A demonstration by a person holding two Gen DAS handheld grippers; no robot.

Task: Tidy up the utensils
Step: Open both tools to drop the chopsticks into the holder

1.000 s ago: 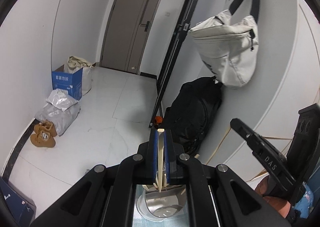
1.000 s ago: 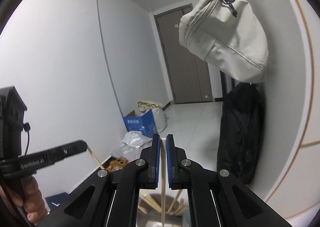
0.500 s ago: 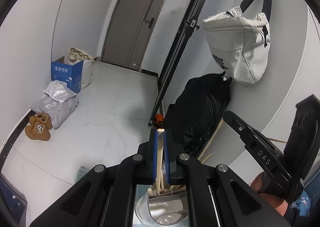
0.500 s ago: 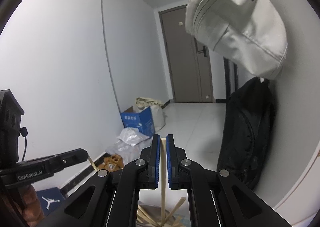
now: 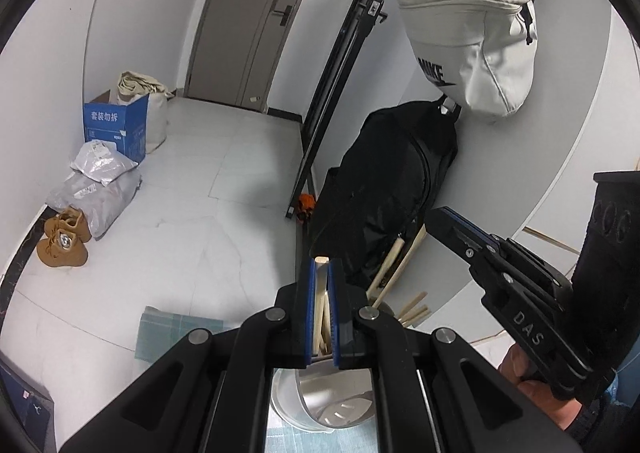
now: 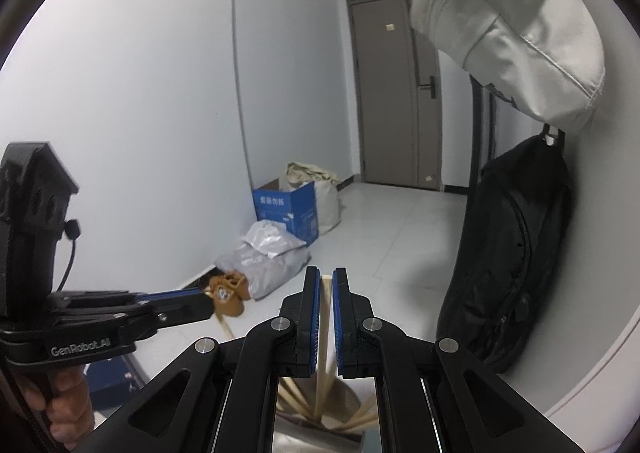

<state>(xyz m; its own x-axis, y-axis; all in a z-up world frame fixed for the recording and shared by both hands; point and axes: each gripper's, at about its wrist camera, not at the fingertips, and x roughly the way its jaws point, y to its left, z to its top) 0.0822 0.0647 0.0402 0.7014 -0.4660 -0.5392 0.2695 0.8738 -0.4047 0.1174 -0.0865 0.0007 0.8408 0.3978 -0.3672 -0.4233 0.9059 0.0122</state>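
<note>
My left gripper (image 5: 321, 267) is shut on a wooden chopstick (image 5: 320, 293) held upright over a shiny metal holder (image 5: 336, 401) that has several chopsticks (image 5: 400, 265) in it. My right gripper (image 6: 326, 279) is shut on another wooden chopstick (image 6: 323, 337) that points down into the same metal holder (image 6: 348, 409), among several chopsticks. Each gripper shows in the other's view: the right one (image 5: 444, 219) to the right, the left one (image 6: 200, 303) to the left, with its chopstick sticking out.
A checkered cloth (image 5: 172, 333) lies under the holder. A black backpack (image 5: 384, 189) and a white bag (image 5: 472, 57) hang on the wall at right. A blue box (image 5: 116, 125), grey parcels (image 5: 96, 189) and brown shoes (image 5: 60, 241) lie on the floor at left.
Both grippers have tilted down and moved lower toward the holder, each still gripping its chopstick. The holder and its chopsticks show more fully in both views.
</note>
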